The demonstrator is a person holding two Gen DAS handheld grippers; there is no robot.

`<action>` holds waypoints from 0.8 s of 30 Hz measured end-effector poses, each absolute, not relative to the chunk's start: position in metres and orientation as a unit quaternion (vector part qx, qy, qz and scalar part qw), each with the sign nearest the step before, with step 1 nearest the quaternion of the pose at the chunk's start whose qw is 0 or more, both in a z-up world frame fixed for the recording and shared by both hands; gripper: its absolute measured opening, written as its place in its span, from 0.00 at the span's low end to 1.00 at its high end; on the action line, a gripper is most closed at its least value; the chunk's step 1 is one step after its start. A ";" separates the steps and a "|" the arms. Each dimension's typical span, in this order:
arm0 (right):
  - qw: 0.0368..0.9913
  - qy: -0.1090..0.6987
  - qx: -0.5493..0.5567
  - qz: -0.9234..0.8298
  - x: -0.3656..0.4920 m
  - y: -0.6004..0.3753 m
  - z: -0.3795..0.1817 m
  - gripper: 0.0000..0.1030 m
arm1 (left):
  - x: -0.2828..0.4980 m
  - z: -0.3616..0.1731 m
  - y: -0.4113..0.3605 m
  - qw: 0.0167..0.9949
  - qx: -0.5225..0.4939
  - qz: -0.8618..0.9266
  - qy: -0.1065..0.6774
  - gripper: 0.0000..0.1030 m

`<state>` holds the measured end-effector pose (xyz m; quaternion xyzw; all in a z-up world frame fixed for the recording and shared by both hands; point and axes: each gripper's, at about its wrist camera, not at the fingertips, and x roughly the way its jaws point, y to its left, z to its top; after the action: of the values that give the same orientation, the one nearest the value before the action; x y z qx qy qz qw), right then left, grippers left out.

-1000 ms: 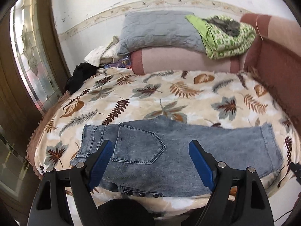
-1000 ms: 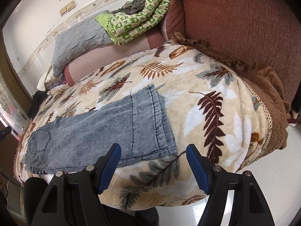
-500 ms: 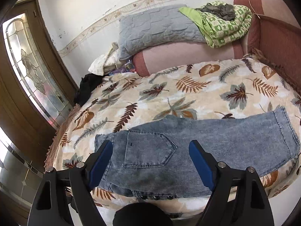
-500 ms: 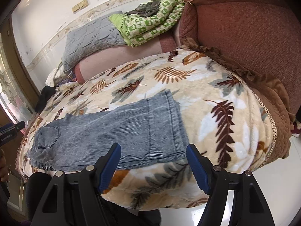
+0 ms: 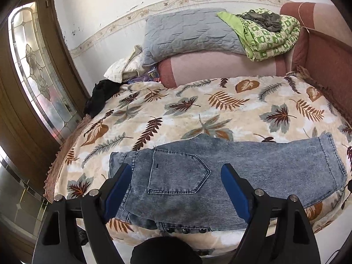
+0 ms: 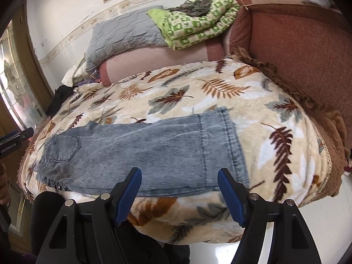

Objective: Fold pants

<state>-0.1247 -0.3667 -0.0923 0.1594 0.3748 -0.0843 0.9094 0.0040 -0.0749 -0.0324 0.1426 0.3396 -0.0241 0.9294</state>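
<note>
1. Jeans (image 5: 242, 167) lay flat along the near edge of the bed (image 5: 220, 110) in the left wrist view, already doubled leg on leg, back pocket up and waistband to the left. The left gripper (image 5: 173, 187) hovered above the pocket end, jaws wide apart with nothing between the pads. Against the frames just before, this view had swung only a little, the jeans sitting much where they had been, so the left hand looked parked over the waist.

2. From the right wrist view, the jeans (image 6: 154, 151) ran from the pocket at left to the hem at right, clear of the brown sofa arm (image 6: 297, 50). The right gripper (image 6: 178, 189) hung over the near edge close to the hem, jaws well open and gripping nothing. Since a second earlier the camera had shifted and levelled, and the hem had come nearer the gap between the fingers (image 6: 228, 191). That suggested both hands were lining up on opposite ends, with the cross fold, hem to waist, not yet begun.
</note>
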 end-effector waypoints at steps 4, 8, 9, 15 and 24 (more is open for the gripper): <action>0.914 0.370 0.151 -0.069 -0.113 -0.350 -0.086 0.73 | 0.005 -0.034 -0.068 0.930 0.136 -0.027 0.340 0.81; 0.916 0.370 0.144 -0.060 -0.106 -0.338 -0.084 0.73 | 0.006 -0.035 -0.064 0.931 0.135 -0.028 0.338 0.81; 0.916 0.371 0.144 -0.059 -0.104 -0.336 -0.084 0.73 | 0.006 -0.035 -0.063 0.931 0.134 -0.030 0.339 0.81; 0.917 0.372 0.133 -0.047 -0.093 -0.320 -0.080 0.73 | 0.008 -0.038 -0.061 0.929 0.132 -0.031 0.343 0.81; 0.921 0.364 0.131 -0.055 -0.093 -0.320 -0.075 0.73 | 0.007 -0.035 -0.060 0.932 0.129 -0.030 0.338 0.81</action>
<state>-0.0934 -0.3197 -0.0751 0.1309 0.3637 -0.0550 0.9206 0.0066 -0.0598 -0.0352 0.1292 0.3385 -0.0303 0.9316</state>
